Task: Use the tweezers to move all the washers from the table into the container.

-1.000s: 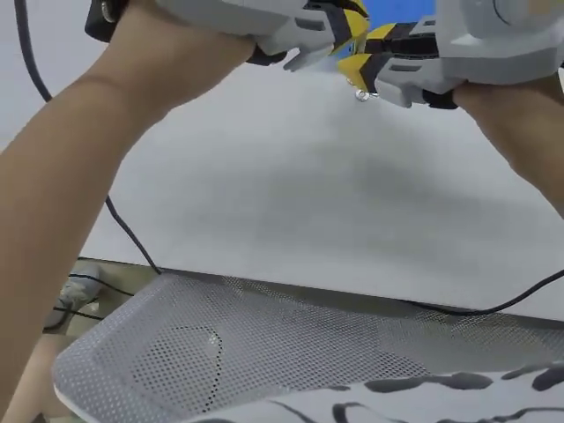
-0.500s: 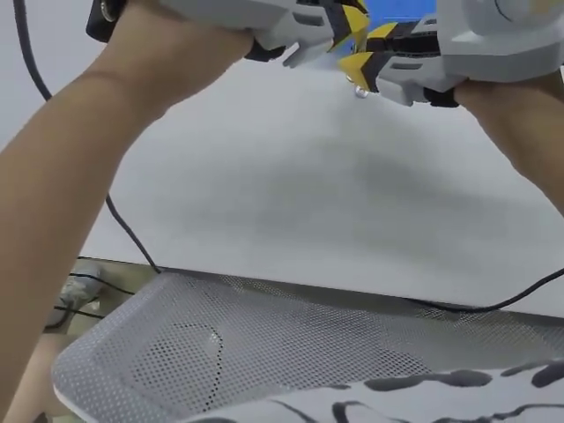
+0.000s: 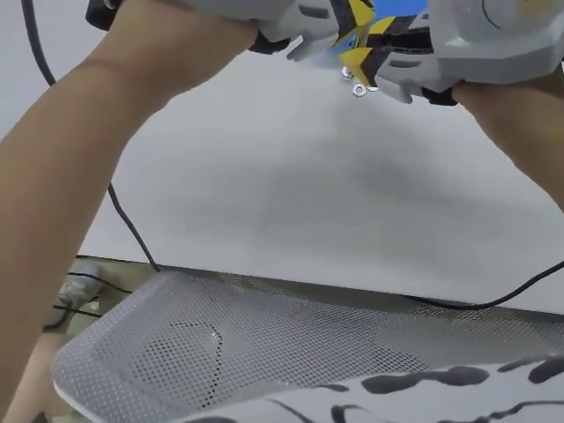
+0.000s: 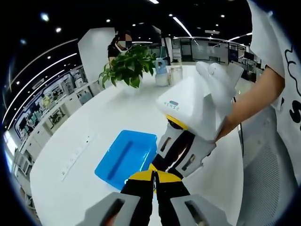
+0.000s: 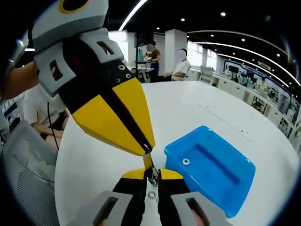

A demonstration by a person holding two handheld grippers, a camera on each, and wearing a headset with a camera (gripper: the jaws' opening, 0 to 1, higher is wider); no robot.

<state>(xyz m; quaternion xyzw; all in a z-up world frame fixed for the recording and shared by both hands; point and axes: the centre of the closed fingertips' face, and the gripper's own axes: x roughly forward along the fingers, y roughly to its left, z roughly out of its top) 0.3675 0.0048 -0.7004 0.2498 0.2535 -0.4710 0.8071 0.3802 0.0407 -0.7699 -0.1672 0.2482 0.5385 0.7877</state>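
Head view: the left gripper [image 3: 351,19] and the right gripper [image 3: 359,63] meet tip to tip at the near edge of the blue container [image 3: 398,7], above the white counter [image 3: 308,194]. A washer [image 3: 359,90] shows just under the right gripper's jaws, on the side away from the container. I cannot tell from here whether it is held or lying on the counter.

Left gripper view: this gripper's own yellow-tipped jaws are pressed together. The container [image 4: 126,159] lies just beyond them on the counter, open side up. The right gripper [image 4: 162,160] reaches in beside the container, and its jaws come down to meet the left gripper's tips.

Right gripper view: the left gripper [image 5: 146,146] comes in with its yellow jaws closed flat against each other. The thin metal tweezers [image 5: 148,162] stick out of their tip. The tweezers run down between the right gripper's [image 5: 151,178] own jaws, which are drawn in close around them — just short of the container's near wall [image 5: 211,169]. A second washer [image 5: 186,161] lies inside the container, on its floor near that wall. The first washer [image 5: 152,194] shows outside the container, between the right jaws and nearer the camera than their tips — contact with the tweezers cannot be confirmed.
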